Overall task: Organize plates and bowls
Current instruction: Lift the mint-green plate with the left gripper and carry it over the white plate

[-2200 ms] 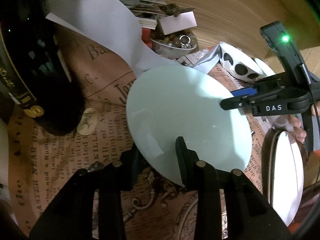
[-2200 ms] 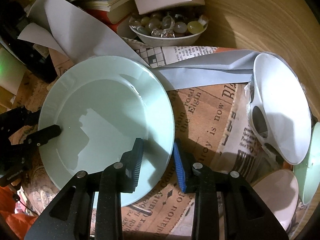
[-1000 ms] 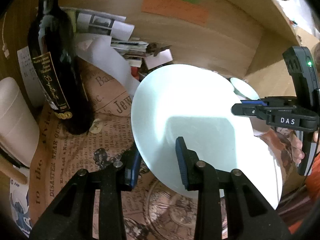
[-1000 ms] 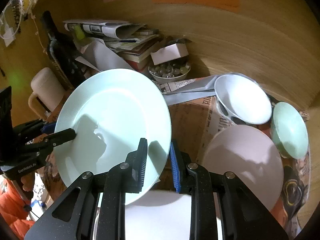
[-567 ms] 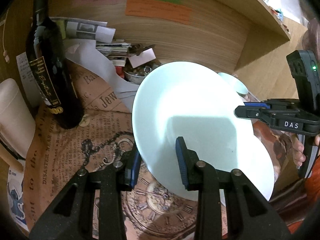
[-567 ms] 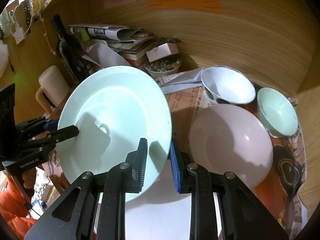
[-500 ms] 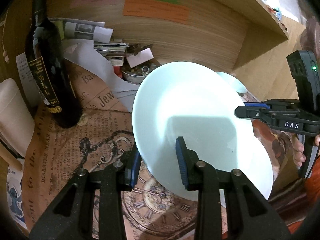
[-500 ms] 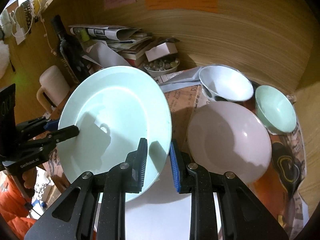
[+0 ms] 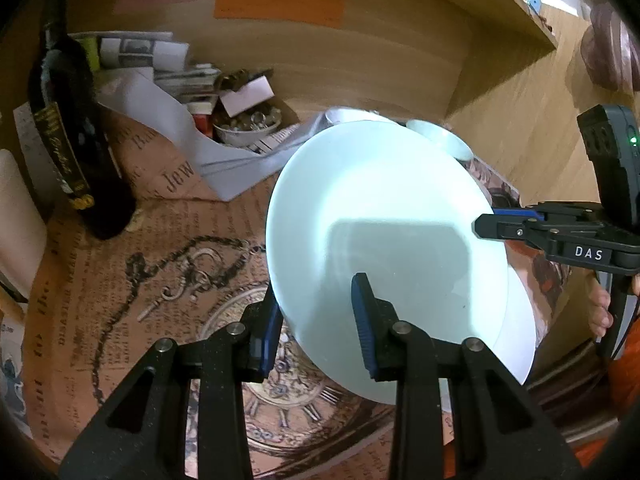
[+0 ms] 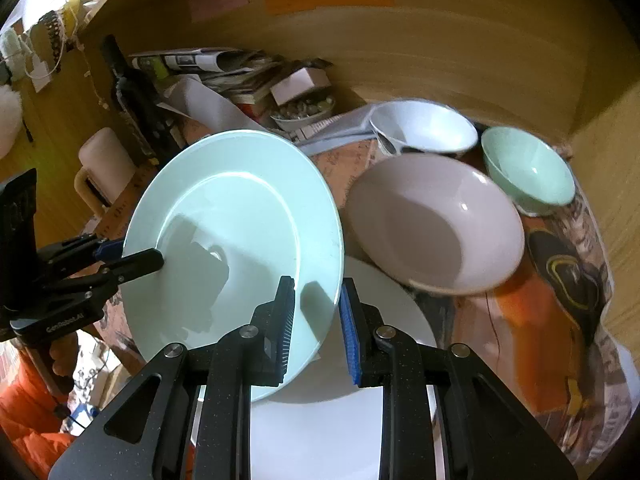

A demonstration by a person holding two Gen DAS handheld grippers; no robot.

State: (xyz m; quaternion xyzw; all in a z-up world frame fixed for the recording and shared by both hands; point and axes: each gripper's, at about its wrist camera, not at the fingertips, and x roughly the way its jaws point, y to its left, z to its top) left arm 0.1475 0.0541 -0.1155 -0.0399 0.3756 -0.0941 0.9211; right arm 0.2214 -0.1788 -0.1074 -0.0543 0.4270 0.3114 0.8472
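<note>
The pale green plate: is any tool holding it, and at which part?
Both tools grip the pale green plate by its rim, at opposite edges: left tool, right tool.

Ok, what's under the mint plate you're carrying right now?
A white plate lies below the mint plate, which both the left gripper and the right gripper hold by the rim. Its near and right parts show; the rest is covered, so contact cannot be judged.
</note>
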